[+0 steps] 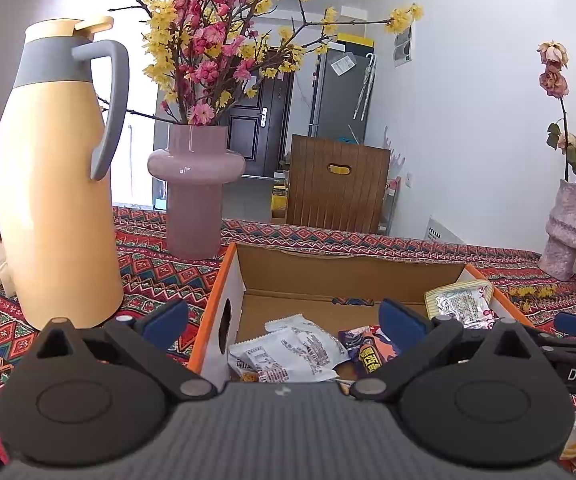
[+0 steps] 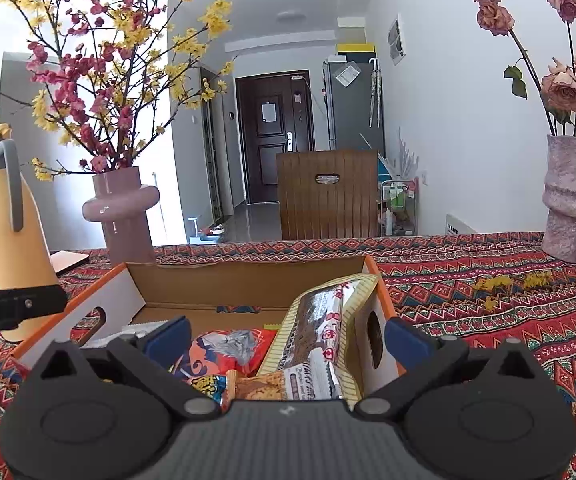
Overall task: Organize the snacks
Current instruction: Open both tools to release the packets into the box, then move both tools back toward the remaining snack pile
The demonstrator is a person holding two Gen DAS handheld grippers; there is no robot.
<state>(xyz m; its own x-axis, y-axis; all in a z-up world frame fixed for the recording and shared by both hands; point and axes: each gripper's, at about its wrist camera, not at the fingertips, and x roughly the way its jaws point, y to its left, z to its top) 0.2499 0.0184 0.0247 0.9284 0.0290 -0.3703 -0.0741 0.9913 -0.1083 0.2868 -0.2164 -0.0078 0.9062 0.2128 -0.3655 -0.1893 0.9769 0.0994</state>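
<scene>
Most of the tidying looks done: the snacks sit inside the cardboard box (image 1: 232,280) on the patterned surface (image 2: 488,312), directly ahead of both tools. The left tool (image 1: 284,316) and right tool (image 2: 286,338) both have their jaws spread wide, holding nothing.

In the box I count about five packets: two white packets (image 1: 292,350), an orange one (image 2: 228,348), a striped long pack (image 2: 328,320) leaning on the right wall, and a biscuit pack (image 2: 264,386). One more wrapper may lie outside, right of the left tool, but that's unclear.
</scene>
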